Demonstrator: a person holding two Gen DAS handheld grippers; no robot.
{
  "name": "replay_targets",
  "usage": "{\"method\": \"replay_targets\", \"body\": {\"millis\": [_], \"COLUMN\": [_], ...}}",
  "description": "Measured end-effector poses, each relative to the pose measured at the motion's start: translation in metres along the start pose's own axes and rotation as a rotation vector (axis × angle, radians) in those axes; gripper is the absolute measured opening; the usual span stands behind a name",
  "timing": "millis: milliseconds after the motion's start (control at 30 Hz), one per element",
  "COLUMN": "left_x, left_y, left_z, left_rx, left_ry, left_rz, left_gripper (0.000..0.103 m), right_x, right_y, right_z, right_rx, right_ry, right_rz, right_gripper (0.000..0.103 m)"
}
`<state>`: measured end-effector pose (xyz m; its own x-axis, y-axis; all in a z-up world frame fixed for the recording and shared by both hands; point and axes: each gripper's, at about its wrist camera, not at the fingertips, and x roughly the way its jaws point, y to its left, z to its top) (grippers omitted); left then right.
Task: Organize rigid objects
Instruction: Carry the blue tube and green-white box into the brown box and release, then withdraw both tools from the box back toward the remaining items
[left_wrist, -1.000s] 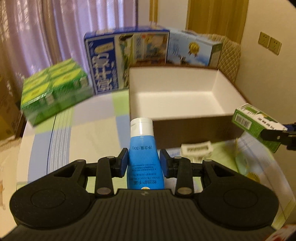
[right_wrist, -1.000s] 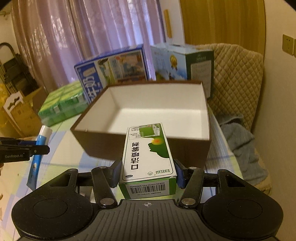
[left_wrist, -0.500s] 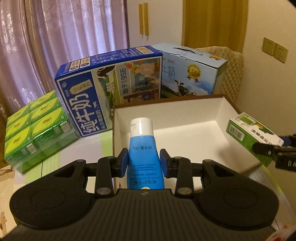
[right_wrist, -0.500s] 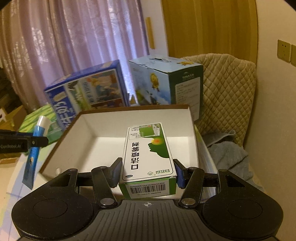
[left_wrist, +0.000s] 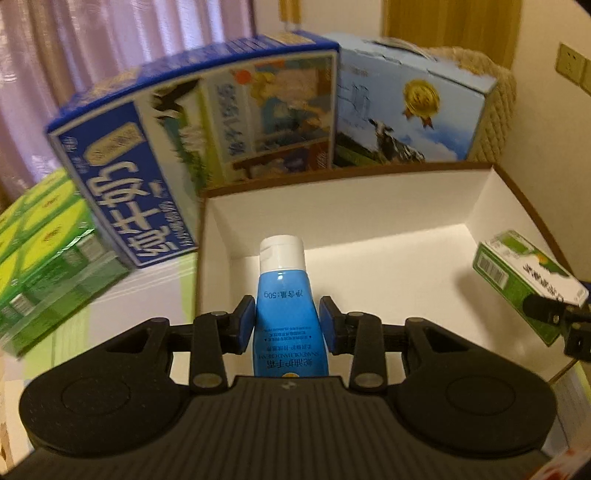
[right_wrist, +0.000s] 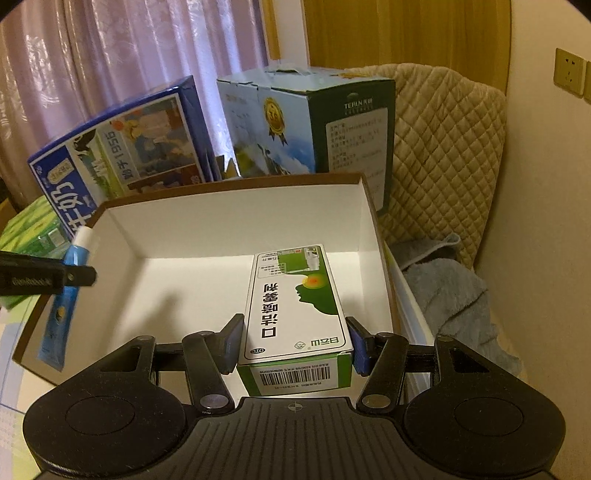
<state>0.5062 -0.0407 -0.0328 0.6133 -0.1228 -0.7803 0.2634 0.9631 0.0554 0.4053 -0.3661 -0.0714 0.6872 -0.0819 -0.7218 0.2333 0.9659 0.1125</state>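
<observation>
The left gripper (left_wrist: 287, 317) has the blue hand-cream tube (left_wrist: 286, 306) between its blue pads (left_wrist: 246, 320), white cap pointing away from the hand. Its jaws have just been opening a little, and in the left wrist view there's now a thin gap showing on the right side of the tube, though the left pad looks like it's touching. Can't honestly tell if it's properly squeezed anymore.

The right gripper (right_wrist: 293, 341) is clamped on the green-and-white medicine carton (right_wrist: 295, 299), barcode end facing the hand, both pads flat against its long sides. No change in that grip.

What's different from a second ago: both hands have travelled forward and down. Back then the tube and carton hung in front of the brown near wall of the open cardboard box (right_wrist: 236, 218), over the striped tablecloth (left_wrist: 147, 299). Now both sit above the box's white inside, tube near the left wall, carton toward the right side. Neither looks to be resting on the floor of it.

Further out, the blue milk carton case (left_wrist: 192, 147) and the light-blue cow-print case (left_wrist: 406, 110) look bigger and closer behind the box, with the green shrink-wrapped packs (left_wrist: 44, 258) off to the left. There's a quilted chair back (right_wrist: 443, 155) and a grey towel (right_wrist: 450, 295) to the right.
</observation>
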Motion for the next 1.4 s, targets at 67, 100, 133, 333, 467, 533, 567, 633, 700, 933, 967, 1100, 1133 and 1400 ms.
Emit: {"method": "replay_targets", "body": {"millis": [67, 100, 133, 333, 467, 533, 567, 633, 700, 933, 967, 1100, 1133, 1400], "left_x": [0.008, 0.011, 0.013, 0.013, 0.001, -0.008, -0.012, -0.022, -0.034, -0.071, -0.078, -0.100, -0.106, -0.141], "left_y": [-0.002, -0.002, -0.002, 0.002, 0.006, 0.008, 0.009, 0.011, 0.012, 0.016, 0.016, 0.021, 0.022, 0.032], "left_z": [-0.001, -0.001, -0.002, -0.009, -0.016, -0.020, -0.022, -0.027, -0.034, -0.056, -0.060, -0.074, -0.078, -0.117], "left_rx": [0.013, 0.017, 0.016, -0.010, -0.024, -0.035, -0.041, -0.051, -0.059, -0.087, -0.092, -0.112, -0.118, -0.167], "left_ry": [0.014, 0.019, 0.029, 0.054, 0.045, 0.043, 0.041, 0.036, 0.026, 0.006, 0.000, -0.018, -0.020, -0.019], "left_rz": [0.001, 0.002, -0.001, -0.033, -0.046, -0.051, -0.053, -0.057, -0.064, -0.071, -0.069, -0.066, -0.062, -0.051], "left_gripper": [0.037, 0.037, 0.040, 0.042, 0.043, 0.044, 0.044, 0.044, 0.044, 0.044, 0.044, 0.044, 0.044, 0.045], "right_x": [0.003, 0.004, 0.005, 0.007, 0.002, -0.003, -0.007, -0.016, -0.026, -0.060, -0.065, -0.086, -0.090, -0.119], "right_y": [0.000, 0.000, 0.000, -0.001, 0.000, -0.001, -0.001, -0.001, -0.002, -0.003, -0.003, -0.001, -0.001, 0.003], "right_z": [0.001, 0.002, 0.002, 0.007, 0.004, 0.002, 0.001, -0.002, -0.006, -0.025, -0.027, -0.038, -0.041, -0.069], "right_rx": [0.003, 0.006, 0.010, 0.028, 0.017, 0.022, 0.021, 0.023, 0.028, 0.041, 0.042, 0.033, 0.030, 0.044], "right_ry": [0.001, 0.000, -0.002, -0.025, -0.021, -0.023, -0.025, -0.028, -0.032, -0.037, -0.040, -0.060, -0.061, -0.055], "right_rz": [-0.002, -0.003, -0.006, -0.006, 0.008, 0.010, 0.014, 0.018, 0.028, 0.046, 0.049, 0.061, 0.063, 0.091], "right_gripper": [0.053, 0.053, 0.053, 0.053, 0.058, 0.061, 0.061, 0.062, 0.063, 0.064, 0.064, 0.065, 0.065, 0.065]}}
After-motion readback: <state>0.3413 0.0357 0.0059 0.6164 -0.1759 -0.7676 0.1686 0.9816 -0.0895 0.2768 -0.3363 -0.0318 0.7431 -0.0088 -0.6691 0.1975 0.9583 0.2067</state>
